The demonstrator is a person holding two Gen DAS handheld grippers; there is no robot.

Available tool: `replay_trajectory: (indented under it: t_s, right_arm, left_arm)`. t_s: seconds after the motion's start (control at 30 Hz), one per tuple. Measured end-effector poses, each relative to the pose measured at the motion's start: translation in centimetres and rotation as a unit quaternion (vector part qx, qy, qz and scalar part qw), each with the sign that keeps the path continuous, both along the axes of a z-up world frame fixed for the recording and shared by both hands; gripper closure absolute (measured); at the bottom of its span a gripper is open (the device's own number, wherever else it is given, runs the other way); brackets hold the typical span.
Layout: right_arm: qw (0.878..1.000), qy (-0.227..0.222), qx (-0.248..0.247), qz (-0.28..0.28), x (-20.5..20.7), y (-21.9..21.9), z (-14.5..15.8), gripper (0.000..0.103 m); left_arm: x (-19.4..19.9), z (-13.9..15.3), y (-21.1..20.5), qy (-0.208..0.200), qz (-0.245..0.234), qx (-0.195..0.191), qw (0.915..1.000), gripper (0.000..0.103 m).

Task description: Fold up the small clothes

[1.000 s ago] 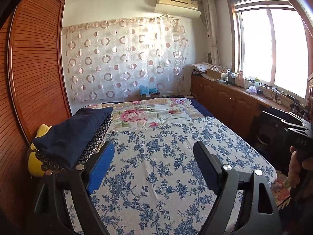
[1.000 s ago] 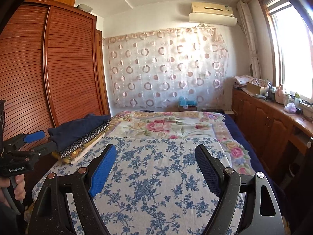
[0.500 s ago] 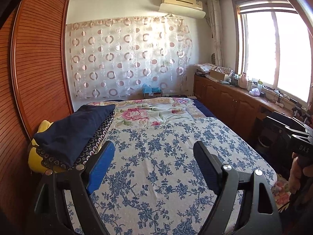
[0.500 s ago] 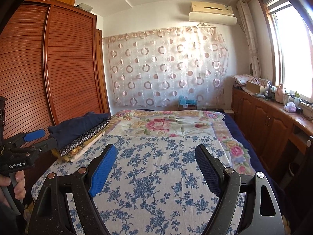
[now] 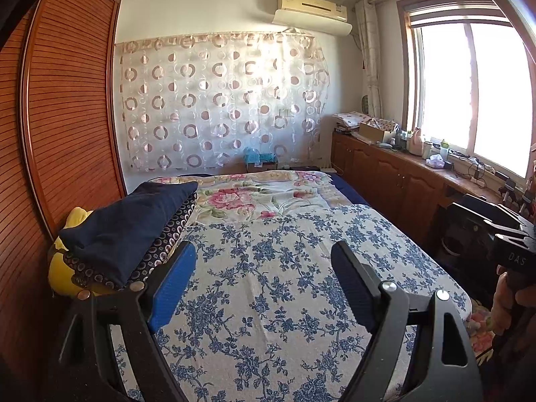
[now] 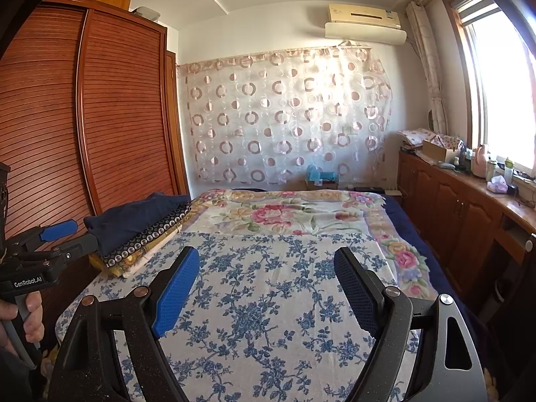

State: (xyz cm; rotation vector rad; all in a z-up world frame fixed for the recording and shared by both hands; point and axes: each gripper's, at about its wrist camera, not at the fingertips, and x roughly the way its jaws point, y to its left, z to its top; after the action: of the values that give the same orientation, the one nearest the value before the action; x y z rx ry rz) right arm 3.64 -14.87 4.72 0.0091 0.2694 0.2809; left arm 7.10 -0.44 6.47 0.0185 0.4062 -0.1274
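A bed (image 5: 268, 301) covered near the cameras by a white sheet printed with blue flowers fills the middle of the room, with a cream quilt with pink roses (image 5: 254, 194) spread over its far half. A tall reddish wooden wardrobe with slatted sliding doors (image 6: 100, 117) stands along the left side, and a sheer white curtain dotted with brown rings (image 5: 217, 107) hangs across the far wall beneath a beige wall air conditioner (image 5: 311, 10). On the right, a low run of brown wooden cabinets (image 6: 452, 207) sits under a bright window, its top crowded with bottles, a cardboard box (image 6: 435, 149) whose contents cannot be made out, and folded patterned cloth.

The clothes lie in a stack at the bed's left edge: a folded navy blue garment (image 5: 127, 227) on top, a dark fabric with pale ring dots (image 5: 167, 238) under it, and a yellow piece (image 5: 63, 268) at the bottom.

The left gripper (image 5: 264, 281), black with blue-padded fingers (image 5: 172, 281), hangs above the blue-flowered sheet with its tongs spread wide and holding nothing, just right of the clothes stack. The right gripper (image 6: 266, 281) hangs over the same sheet, likewise spread and gripping nothing, well apart from the stack. In the right wrist view the left gripper shows at the near left, held in a hand (image 6: 26, 318).
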Motion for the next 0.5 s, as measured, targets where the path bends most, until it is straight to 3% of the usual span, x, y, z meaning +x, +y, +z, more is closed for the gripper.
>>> replay_trajectory:
  t_s: [0.5]
  right_arm:
    - [1.0,-0.002,-0.001,0.005,-0.02,-0.38,-0.2,0.019]
  left_arm:
    - [0.0,-0.09,0.03,-0.001,0.0,0.0,1.0,0.02]
